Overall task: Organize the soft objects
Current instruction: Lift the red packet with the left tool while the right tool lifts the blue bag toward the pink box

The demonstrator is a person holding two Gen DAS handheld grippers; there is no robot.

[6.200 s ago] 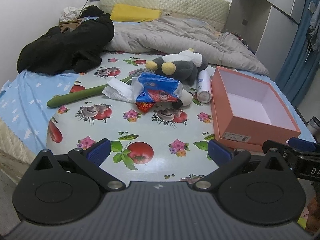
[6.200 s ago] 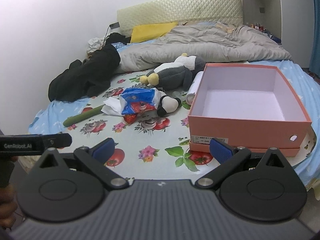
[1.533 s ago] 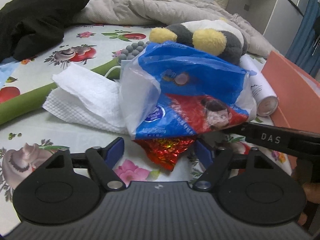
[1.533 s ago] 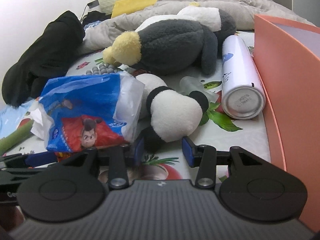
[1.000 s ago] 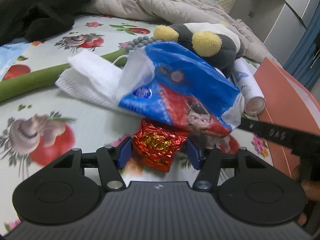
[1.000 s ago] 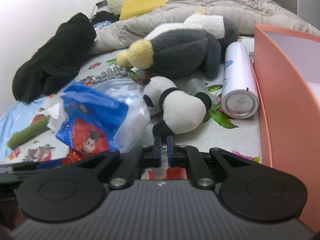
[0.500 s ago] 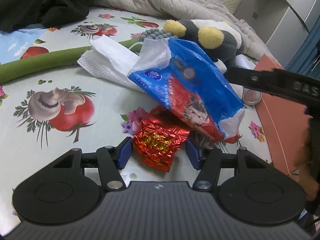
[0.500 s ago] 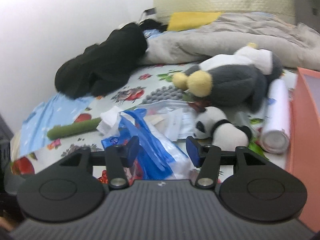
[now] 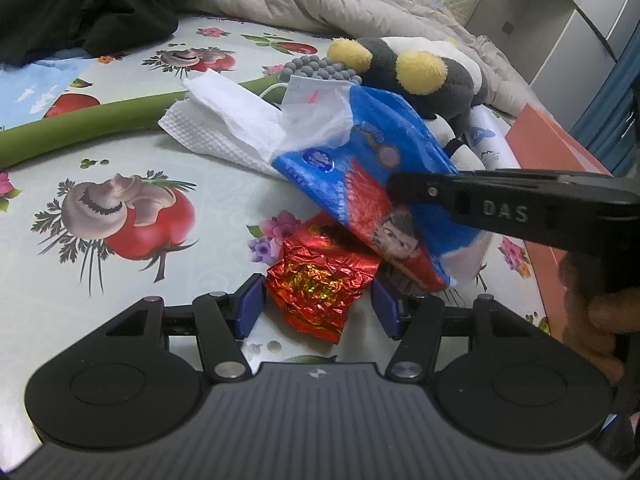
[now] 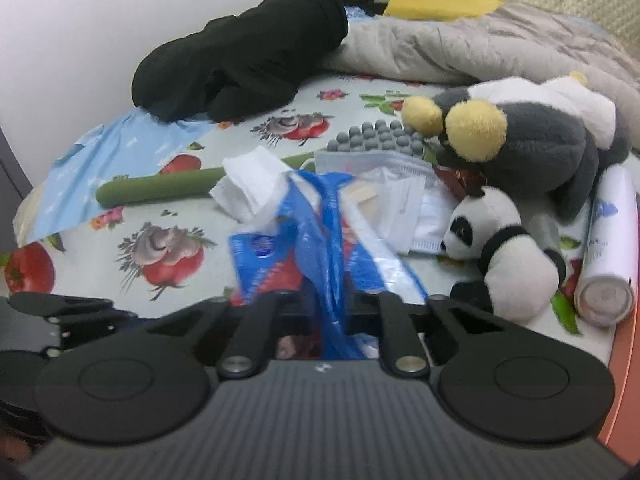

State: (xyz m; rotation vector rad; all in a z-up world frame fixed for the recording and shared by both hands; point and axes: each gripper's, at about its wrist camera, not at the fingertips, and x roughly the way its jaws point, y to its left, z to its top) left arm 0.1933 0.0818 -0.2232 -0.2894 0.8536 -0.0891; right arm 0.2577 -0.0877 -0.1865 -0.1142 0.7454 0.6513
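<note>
The right gripper (image 9: 404, 194) bears the white letters "DAS" on its black finger; its jaws have just been closing and now pinch the blue bag (image 9: 372, 168), with the film bunched between them in the right wrist view (image 10: 324, 280). The bag is thin plastic, blue and red with a cartoon face and a round white logo whose writing is too small to read. It hangs stretched, its long axis slanting from the white tissue (image 9: 228, 120) down toward the orange box (image 9: 560, 148).

The left gripper (image 9: 316, 308) is spread around the red foil packet (image 9: 320, 280), crinkled, with gold glints, lying on the fruit-printed cloth (image 9: 120, 184) near its front edge, partly under the bag. Whether its pads touch the foil I cannot tell.
</note>
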